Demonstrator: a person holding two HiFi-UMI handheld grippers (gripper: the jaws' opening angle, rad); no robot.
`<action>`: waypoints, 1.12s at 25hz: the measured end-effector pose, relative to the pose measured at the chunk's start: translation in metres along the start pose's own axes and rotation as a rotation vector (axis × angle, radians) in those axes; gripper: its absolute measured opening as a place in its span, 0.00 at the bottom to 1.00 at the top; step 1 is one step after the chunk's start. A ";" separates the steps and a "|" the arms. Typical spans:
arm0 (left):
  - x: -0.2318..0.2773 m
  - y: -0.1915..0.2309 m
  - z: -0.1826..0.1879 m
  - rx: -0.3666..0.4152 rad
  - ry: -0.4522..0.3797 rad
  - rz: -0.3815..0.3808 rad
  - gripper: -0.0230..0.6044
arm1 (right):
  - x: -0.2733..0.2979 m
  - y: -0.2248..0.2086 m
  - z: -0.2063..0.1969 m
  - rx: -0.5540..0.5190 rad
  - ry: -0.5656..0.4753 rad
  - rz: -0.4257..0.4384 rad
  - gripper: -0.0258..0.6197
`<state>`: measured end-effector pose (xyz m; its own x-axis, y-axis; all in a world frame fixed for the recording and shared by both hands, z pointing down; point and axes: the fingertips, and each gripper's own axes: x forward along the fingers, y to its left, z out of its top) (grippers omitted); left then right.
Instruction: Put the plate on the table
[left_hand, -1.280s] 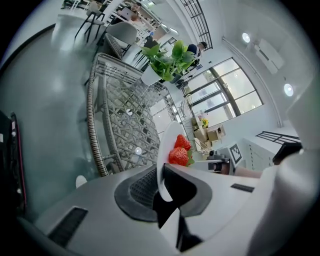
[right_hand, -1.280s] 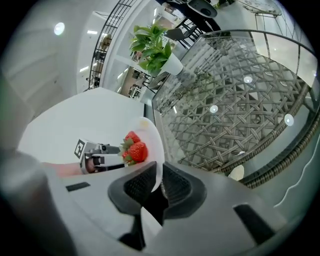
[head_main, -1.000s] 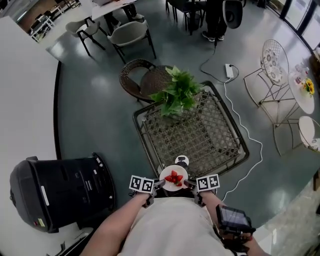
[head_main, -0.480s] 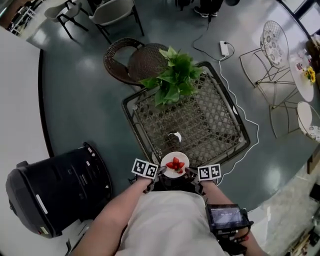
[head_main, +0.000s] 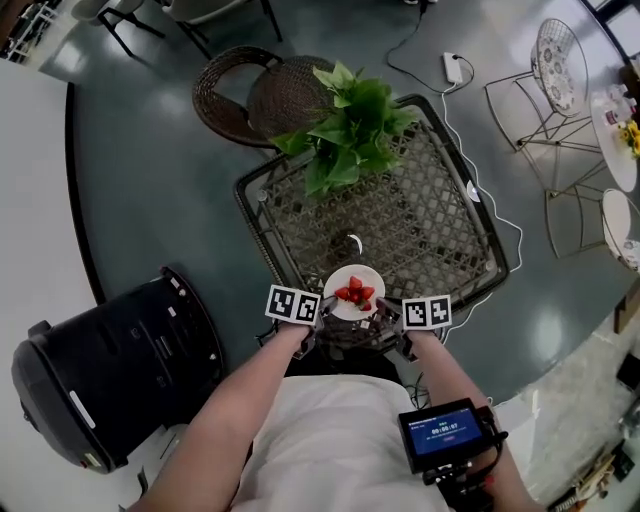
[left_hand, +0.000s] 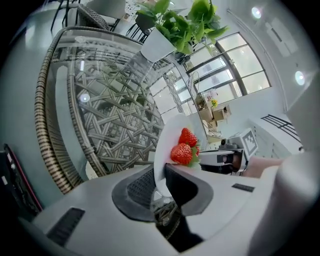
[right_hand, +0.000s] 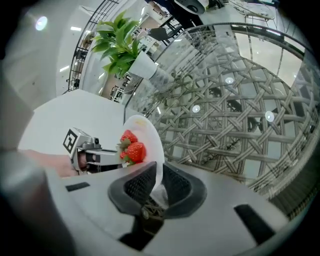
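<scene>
Plate (head_main: 365, 276) with strawberries (head_main: 355, 293) at table (head_main: 430, 220) edge, left tool (head_main: 323, 313) and right tool (head_main: 386, 313) each clamped on its rim.

- plate (head_main: 372, 275): small, round, white, carrying a few red strawberries (head_main: 355, 293) with green tops, heaped near its middle
- plate, state: held by its rim on two opposite sides; left gripper (head_main: 326, 308) clamps the left edge, right gripper (head_main: 385, 312) clamps the right edge, and each rim sits between closed jaws
- plate, pose: face up, strawberries on top; it sits over the table's near edge, and contact with the top can't be told
- table (head_main: 420, 220): square with rounded corners, dark frame, clear glass top over a grey woven lattice
- table, pose: stands upright on a dark glossy floor, turned at an angle in the head view
</scene>
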<state>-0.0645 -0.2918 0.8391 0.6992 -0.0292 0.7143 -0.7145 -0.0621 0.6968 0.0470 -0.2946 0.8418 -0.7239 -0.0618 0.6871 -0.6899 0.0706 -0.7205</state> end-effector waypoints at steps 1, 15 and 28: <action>0.002 0.001 0.005 0.001 0.000 0.008 0.10 | 0.000 -0.002 0.004 -0.001 -0.002 -0.006 0.07; 0.022 0.017 0.035 -0.031 0.046 0.076 0.13 | 0.008 -0.021 0.042 -0.028 -0.045 -0.081 0.07; 0.013 0.026 0.034 0.008 0.002 0.139 0.13 | 0.012 -0.024 0.039 -0.002 -0.062 -0.092 0.09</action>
<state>-0.0730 -0.3276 0.8646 0.5937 -0.0361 0.8039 -0.8041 -0.0655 0.5909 0.0549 -0.3354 0.8635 -0.6568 -0.1295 0.7429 -0.7532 0.0636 -0.6548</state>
